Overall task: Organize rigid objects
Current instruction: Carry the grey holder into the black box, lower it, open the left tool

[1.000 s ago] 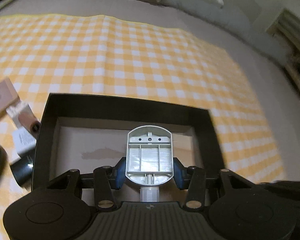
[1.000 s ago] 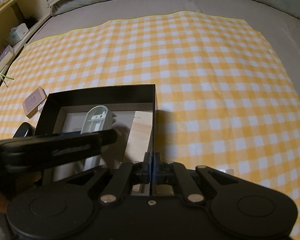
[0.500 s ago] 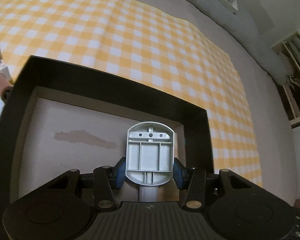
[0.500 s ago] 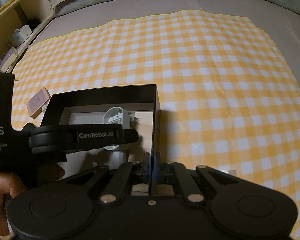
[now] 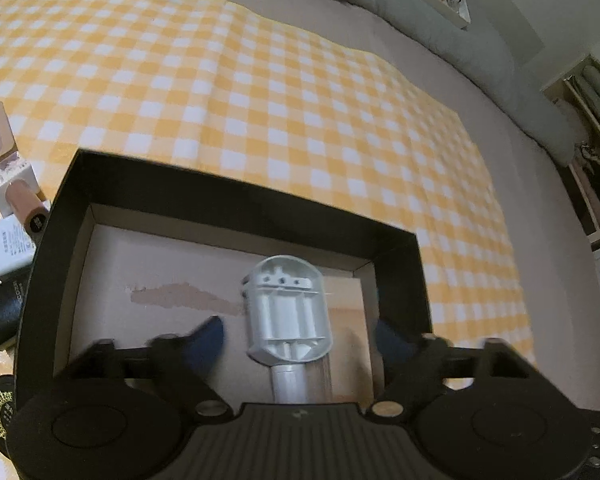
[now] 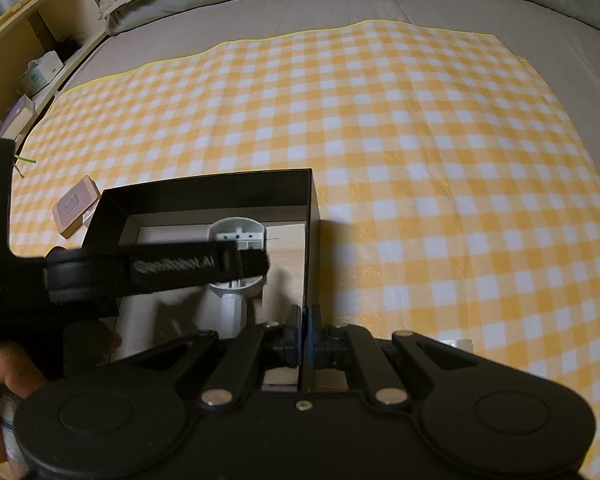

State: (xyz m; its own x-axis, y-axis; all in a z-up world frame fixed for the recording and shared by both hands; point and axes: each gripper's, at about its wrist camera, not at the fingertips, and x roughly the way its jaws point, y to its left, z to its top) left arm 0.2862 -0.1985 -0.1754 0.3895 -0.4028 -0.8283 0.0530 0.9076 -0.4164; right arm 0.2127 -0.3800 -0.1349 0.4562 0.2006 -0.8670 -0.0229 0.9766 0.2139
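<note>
A grey plastic piece with ribs and a round stem (image 5: pixel 286 312) lies inside the black box (image 5: pixel 236 192), near its right wall. My left gripper (image 5: pixel 300 336) hangs over it with its jaws opening. The blue pads (image 5: pixel 210 332) stand well clear on either side and do not touch the piece. In the right wrist view the same grey piece (image 6: pixel 236 236) shows behind the left gripper's black finger bar (image 6: pixel 160 268). My right gripper (image 6: pixel 304 332) is shut on the thin right wall of the black box (image 6: pixel 208 190) at its near end.
The box sits on a yellow checked cloth (image 5: pixel 300 100) over a grey bed. Left of the box lie a pink-brown carton (image 6: pixel 76 206), a white carton with a tan tube (image 5: pixel 16 192), a white adapter (image 5: pixel 10 240) and a black cylinder (image 5: pixel 4 312). A person's hand (image 6: pixel 4 376) holds the left gripper.
The left jaws have spread away from the grey piece, which now rests loose in the box. The left view has rolled slightly. The right gripper has stayed clamped on the box wall.
</note>
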